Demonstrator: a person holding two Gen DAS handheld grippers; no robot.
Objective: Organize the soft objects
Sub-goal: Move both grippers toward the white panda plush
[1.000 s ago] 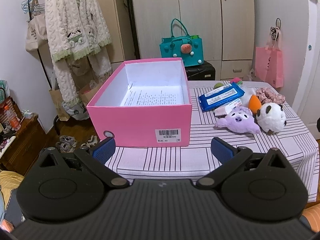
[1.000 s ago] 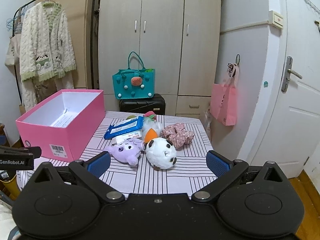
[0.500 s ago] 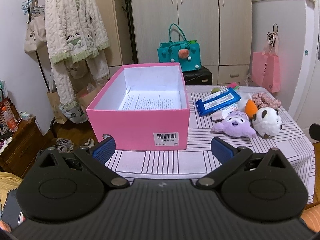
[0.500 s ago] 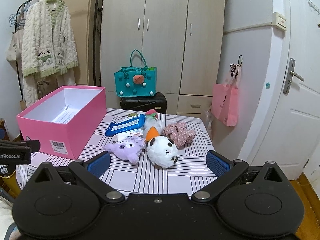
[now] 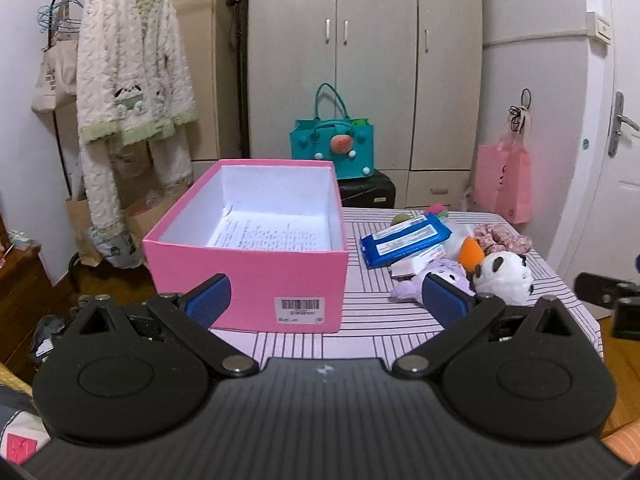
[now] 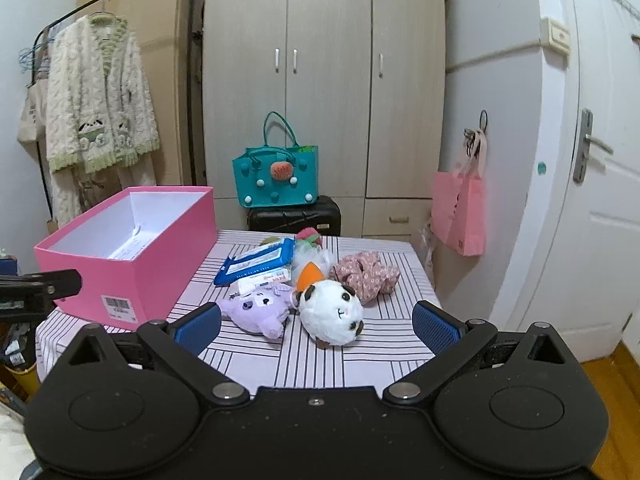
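Observation:
An open pink box with a printed sheet inside stands on the left of the striped table. To its right lie a white panda plush, a purple plush, a pink floral scrunchie, an orange-and-white plush and a blue wipes pack. My left gripper is open, held in front of the box. My right gripper is open before the plush toys, with nothing between its fingers.
Behind the table stand a black suitcase with a teal bag on it and a wardrobe. A pink bag hangs by the door on the right. A clothes rack with a fluffy cardigan stands on the left.
Both grippers have drawn back and risen a little, so the box and toys look smaller and lower. Both stay open. Nothing on the table has moved.

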